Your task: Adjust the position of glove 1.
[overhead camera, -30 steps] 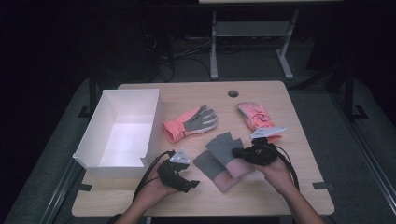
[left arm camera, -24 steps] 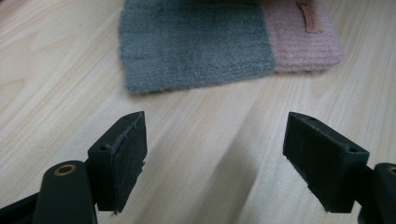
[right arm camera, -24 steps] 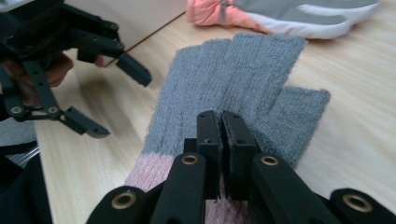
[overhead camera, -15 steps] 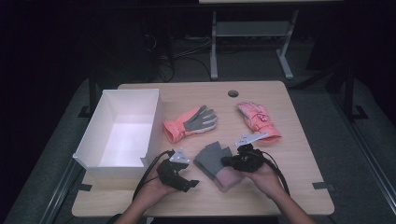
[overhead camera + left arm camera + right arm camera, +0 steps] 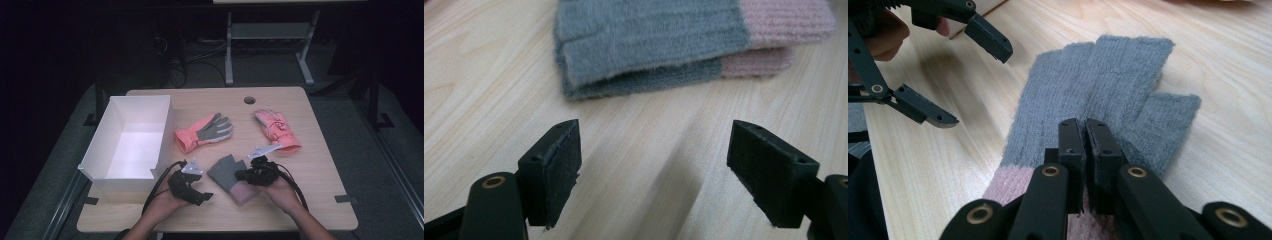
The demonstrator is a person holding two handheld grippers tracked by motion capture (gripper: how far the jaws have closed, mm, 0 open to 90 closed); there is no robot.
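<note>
Your right tongs (image 5: 1084, 131) are pinched tight on the knit glove (image 5: 1098, 85), jaws pressed together with a bit of the grey fabric caught between them, right around where the grey meets the pink cuff. In the high view that same glove (image 5: 229, 175) sits near the front edge of the counter (image 5: 320, 165), grey fingers pointing away from you and the pink cuff toward you, with your right hand (image 5: 281, 192) wrapped around the right tongs (image 5: 250, 175) on top of it. From the left gripper view it looks like two of these knit gloves (image 5: 684, 40) stacked, one edge peeking out under the other.

Your left tongs (image 5: 654, 165) are spread wide with nothing between them, hovering just over bare wood a little short of the stack. In the high view the left tongs (image 5: 202, 195) are just left of the glove, not touching it.

Further back on the counter you've got a salmon ski glove with a grey palm (image 5: 204, 132) lying palm up in the middle, and a pink ski glove (image 5: 276, 129) off to the right, well apart from each other. The white box (image 5: 165, 130) is on the left side, open top.
</note>
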